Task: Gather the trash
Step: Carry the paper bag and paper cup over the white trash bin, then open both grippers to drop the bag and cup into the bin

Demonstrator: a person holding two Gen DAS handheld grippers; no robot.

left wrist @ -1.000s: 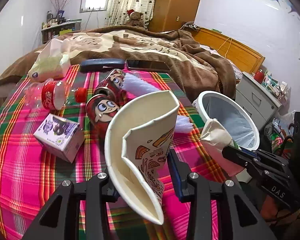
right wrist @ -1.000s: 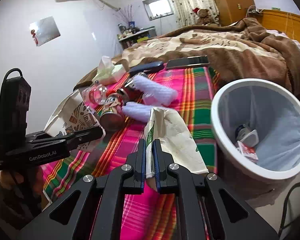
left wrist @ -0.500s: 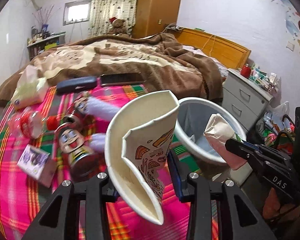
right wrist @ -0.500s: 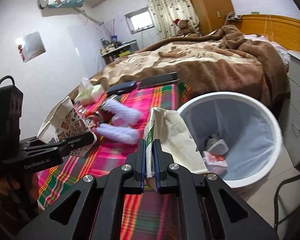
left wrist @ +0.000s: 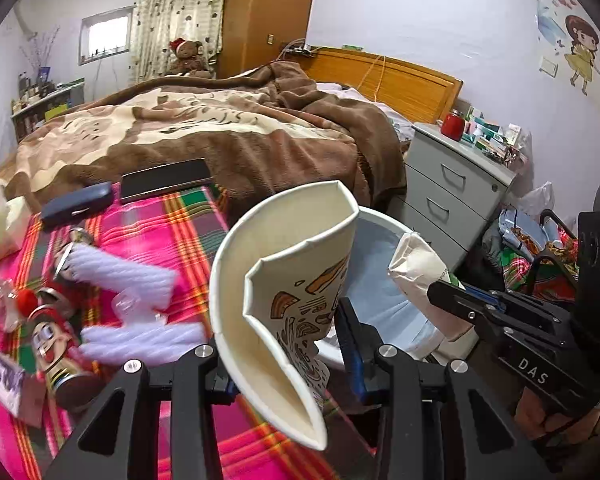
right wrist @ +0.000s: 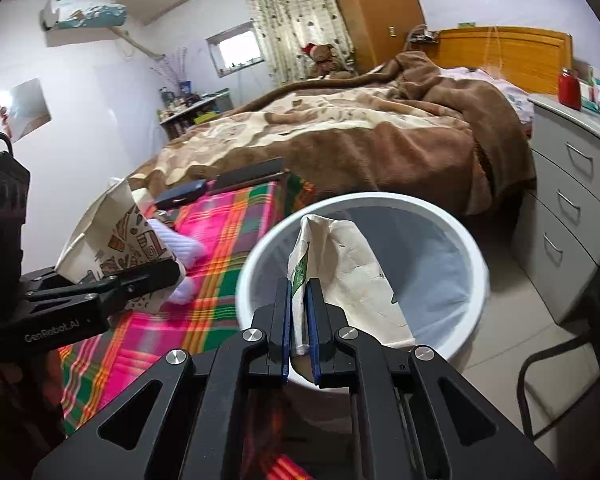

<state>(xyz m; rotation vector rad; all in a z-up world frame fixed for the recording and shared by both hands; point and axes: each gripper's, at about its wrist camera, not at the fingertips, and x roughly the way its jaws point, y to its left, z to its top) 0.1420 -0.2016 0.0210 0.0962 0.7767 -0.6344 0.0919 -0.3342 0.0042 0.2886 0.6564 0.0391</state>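
Note:
My left gripper (left wrist: 284, 344) is shut on a squashed paper cup (left wrist: 284, 280) with brown drawings, held above the bed's edge beside the white bin (left wrist: 380, 312). The same cup (right wrist: 116, 236) shows at the left of the right wrist view. My right gripper (right wrist: 299, 312) is shut on a crumpled white paper bag (right wrist: 348, 268), which hangs over the open mouth of the white bin (right wrist: 472, 256). That bag (left wrist: 420, 264) also shows at the right of the left wrist view. The bag hides the bin's contents.
On the plaid blanket (left wrist: 156, 228) lie cartoon cans (left wrist: 56, 348), a plastic bottle (left wrist: 4, 300), a small carton (left wrist: 8, 380), white plastic packs (left wrist: 124, 276), a phone (left wrist: 164, 180) and a dark case (left wrist: 76, 204). A grey drawer unit (right wrist: 572, 200) stands right of the bin.
Both grippers swung right from the blanket toward the bin. The bag now hangs over the bin's mouth, and the cup has come up to the bin's rim.

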